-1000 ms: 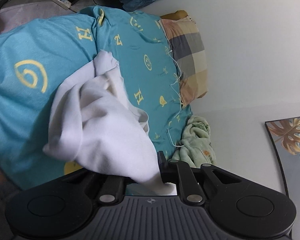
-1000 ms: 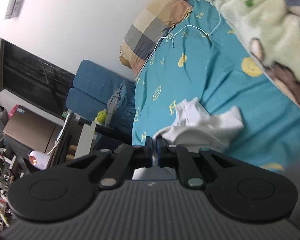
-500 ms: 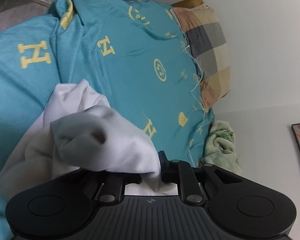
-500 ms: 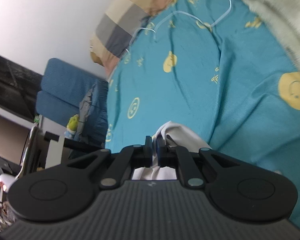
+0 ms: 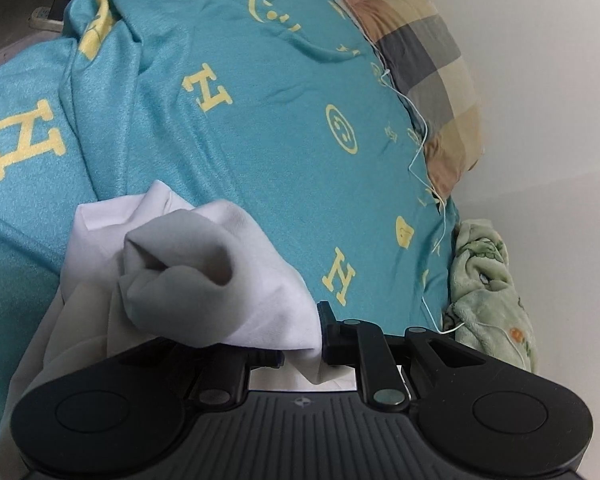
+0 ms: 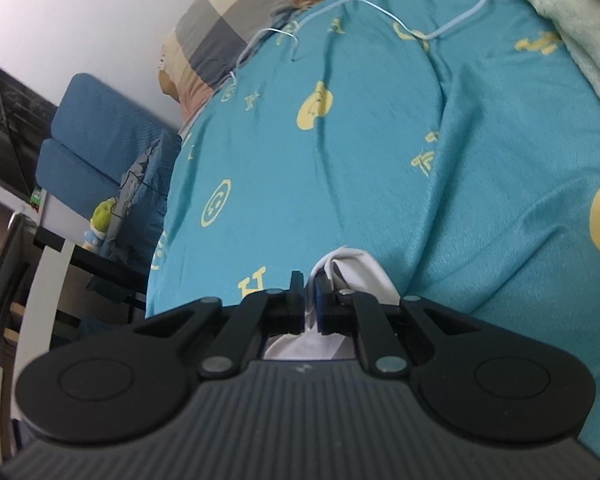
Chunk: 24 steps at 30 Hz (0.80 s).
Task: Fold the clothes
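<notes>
My left gripper [image 5: 300,340], jaws just easing apart, pinches the crumpled white cotton garment [image 5: 204,272] on the teal yellow-printed bedsheet [image 5: 284,128]. My right gripper [image 6: 309,308] pinches its edge. Checked pillow [image 5: 424,64] and thin white cable [image 5: 420,152] beyond.

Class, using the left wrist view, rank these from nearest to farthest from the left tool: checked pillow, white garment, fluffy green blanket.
1. White garment, in the left tool itself.
2. Fluffy green blanket, at the right, beside the bed edge.
3. Checked pillow, upper right, against the wall.
</notes>
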### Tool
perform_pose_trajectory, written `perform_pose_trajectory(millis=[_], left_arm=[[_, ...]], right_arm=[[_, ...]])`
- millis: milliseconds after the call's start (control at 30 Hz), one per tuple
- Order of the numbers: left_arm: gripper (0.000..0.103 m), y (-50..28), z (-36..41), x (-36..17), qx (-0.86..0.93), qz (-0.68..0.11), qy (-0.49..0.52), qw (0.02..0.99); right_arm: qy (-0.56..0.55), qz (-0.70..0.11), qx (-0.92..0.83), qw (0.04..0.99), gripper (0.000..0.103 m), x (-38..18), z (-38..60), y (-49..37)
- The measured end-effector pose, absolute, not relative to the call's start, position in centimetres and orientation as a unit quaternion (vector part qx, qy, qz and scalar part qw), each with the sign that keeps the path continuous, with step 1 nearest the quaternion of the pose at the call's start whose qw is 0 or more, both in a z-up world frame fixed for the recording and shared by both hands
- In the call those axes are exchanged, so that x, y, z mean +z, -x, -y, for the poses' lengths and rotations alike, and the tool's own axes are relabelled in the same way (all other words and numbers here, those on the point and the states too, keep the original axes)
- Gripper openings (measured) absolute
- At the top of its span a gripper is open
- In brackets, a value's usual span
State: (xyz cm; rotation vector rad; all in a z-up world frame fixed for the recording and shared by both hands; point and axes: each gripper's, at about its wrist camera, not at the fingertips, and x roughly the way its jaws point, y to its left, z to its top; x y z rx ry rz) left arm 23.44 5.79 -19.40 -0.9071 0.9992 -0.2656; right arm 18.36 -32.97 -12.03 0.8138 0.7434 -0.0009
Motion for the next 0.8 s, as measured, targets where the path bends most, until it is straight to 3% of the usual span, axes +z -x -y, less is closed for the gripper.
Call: perform_pose_trajectory(millis=[67, 133, 200, 267, 333, 567, 800], left_arm=[[0.031, -23.1, -5.9, -18.9, -0.135, -0.459, 0.412, 0.775], [0.050, -22.6, -5.7, -17.9, -0.148, -0.451, 0.390, 0.789], [0.063, -21.8, -5.0, -16.2, -0.156, -0.439, 0.346, 0.814], [0.078, -20.8, -4.0, -14.5, -0.164, -0.421, 0.285, 0.846], [0.082, -19.8, -2.8, -13.0, -0.169, -0.401, 0.222, 0.873], [0.083, -18.8, 0.0, -12.9, -0.135, -0.389, 0.078, 0.908], [0.084, -20.3, 0.8, -15.5, -0.120, -0.400, 0.029, 0.908]], right_arm=[[-0.355, -0.349, 0.010, 0.867, 0.011, -11.1, 32.3, -18.1], [-0.328, -0.340, 0.025, 0.881, 0.012, -10.1, 31.6, -17.7], [-0.323, -0.324, 0.041, 0.888, 0.018, -9.2, 31.3, -17.1], [-0.318, -0.306, 0.058, 0.895, 0.059, -8.3, 31.0, -16.3], [-0.304, -0.287, 0.066, 0.906, 0.078, -7.5, 30.5, -15.6], [-0.219, -0.295, 0.074, 0.927, 0.077, -7.6, 28.5, -16.2], [-0.167, -0.360, 0.051, 0.917, 0.075, -11.6, 27.8, -18.8]])
